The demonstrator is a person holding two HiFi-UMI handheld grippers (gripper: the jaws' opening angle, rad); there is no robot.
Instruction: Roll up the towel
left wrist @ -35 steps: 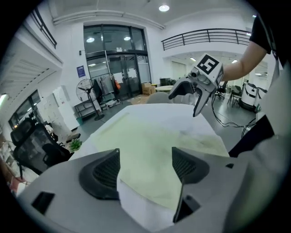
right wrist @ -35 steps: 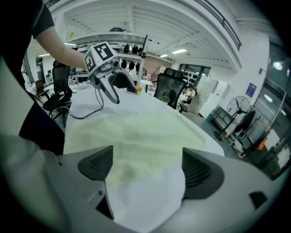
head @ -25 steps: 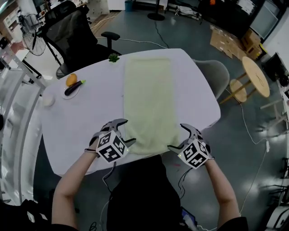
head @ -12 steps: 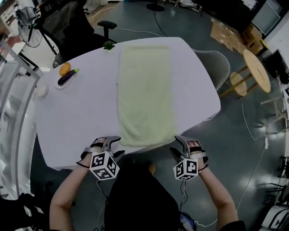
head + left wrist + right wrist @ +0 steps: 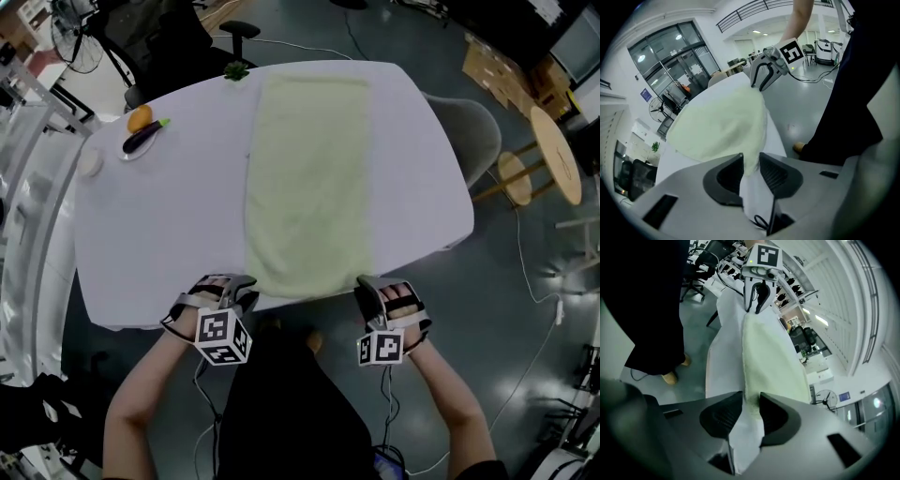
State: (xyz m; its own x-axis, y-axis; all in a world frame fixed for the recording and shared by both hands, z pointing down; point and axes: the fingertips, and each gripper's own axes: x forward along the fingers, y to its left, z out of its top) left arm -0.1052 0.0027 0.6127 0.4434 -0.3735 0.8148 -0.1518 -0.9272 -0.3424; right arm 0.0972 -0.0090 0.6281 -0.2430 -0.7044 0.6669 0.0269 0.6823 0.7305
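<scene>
On the white table [image 5: 141,234] the pale green towel [image 5: 305,178] lies flat and fully spread. My left gripper [image 5: 751,157] and right gripper [image 5: 751,397] have just been closing, and each pinches one near corner. I judge the rolling is not yet started.

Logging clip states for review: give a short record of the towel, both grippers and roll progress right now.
towel: towel, light green, spread flat lengthwise on the white table
left gripper: left gripper, jaws have just been closing, pinching the near left corner
right gripper: right gripper, jaws have just been closing, pinching the near right corner
progress: roll not yet started
other items: orange and eggplant at the far left
</scene>
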